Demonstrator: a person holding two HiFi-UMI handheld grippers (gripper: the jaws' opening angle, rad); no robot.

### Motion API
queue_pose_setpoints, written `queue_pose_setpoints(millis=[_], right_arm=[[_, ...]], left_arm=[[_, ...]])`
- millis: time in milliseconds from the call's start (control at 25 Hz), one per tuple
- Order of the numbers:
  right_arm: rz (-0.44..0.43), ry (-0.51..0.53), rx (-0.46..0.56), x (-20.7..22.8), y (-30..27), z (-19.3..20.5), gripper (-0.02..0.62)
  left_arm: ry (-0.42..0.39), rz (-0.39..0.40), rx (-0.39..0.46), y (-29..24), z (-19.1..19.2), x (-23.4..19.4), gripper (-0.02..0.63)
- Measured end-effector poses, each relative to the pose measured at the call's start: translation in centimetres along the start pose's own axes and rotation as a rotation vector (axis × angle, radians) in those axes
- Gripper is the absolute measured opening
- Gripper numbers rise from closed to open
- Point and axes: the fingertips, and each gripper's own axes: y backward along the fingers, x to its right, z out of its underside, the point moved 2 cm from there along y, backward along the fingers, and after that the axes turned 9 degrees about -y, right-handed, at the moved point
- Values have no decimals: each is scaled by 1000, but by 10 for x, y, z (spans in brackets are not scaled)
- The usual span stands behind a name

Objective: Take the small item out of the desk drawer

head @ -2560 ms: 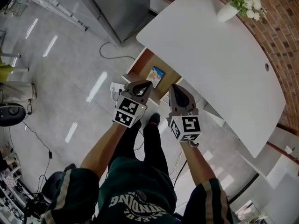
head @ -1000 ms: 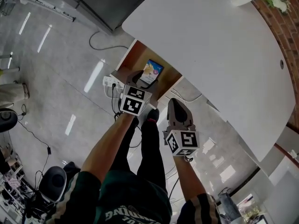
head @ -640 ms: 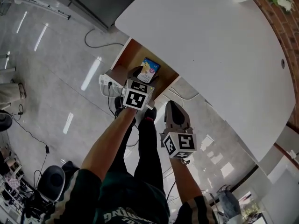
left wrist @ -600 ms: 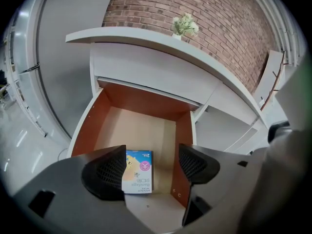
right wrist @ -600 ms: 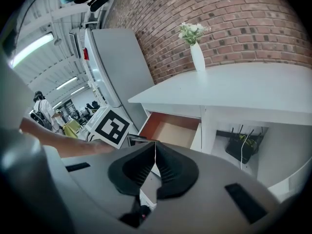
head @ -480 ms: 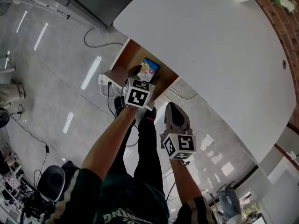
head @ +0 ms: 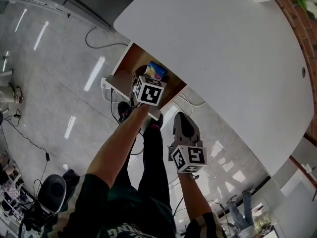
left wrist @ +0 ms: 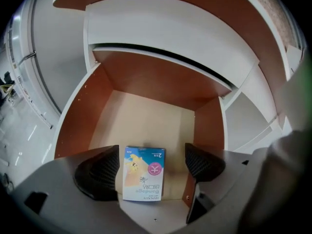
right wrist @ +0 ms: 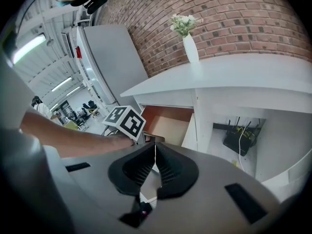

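Brown-walled and pale-floored, the drawer [left wrist: 73,130] stands pulled out from under the white table [head: 223,48]. The small item, a flat blue-and-white box [left wrist: 143,173], lies face up on the drawer floor close to its near edge.

The left gripper [left wrist: 153,162] hangs above it, pointing steeply down. Its jaws have just been opening and now stand wide. The box shows between them in the left gripper view, but nothing touches it. The right gripper [right wrist: 154,167] waits to the right of the drawer, well apart from it, with its jaws pressed together on nothing.

The step in hand looks like the final descent onto the box. The box sits nearer the left jaw than the right, so a small shift left would centre it before going lower. That shift would also move the right jaw away from the drawer's right wall, which it seems likely to clip.

Because the box lies flat, the jaws probably need to reach right down to the floor and close across its narrow width, on the two long edges. Closing gently should avoid crushing the thin card. A straight lift should then clear the near drawer front. The right gripper is best left where it is.
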Motion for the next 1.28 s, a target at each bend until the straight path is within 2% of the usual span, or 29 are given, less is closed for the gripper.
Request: queue_pose_setpoints(millis=[360, 800, 1080, 1280], right_arm=[[-7, -16, -26, 0, 0, 12, 25], [17, -28, -39, 15, 1, 16, 25], [29, -37, -42, 17, 5, 13, 25], [32, -46, -42, 20, 5, 10, 25]], left_arm=[[-25, -9, -69, -33, 12, -4, 443], [-22, 10, -172, -63, 40, -11, 445], [-64, -6, -190, -65, 47, -8, 443], [-60, -13, -194, -66, 46, -8, 442]])
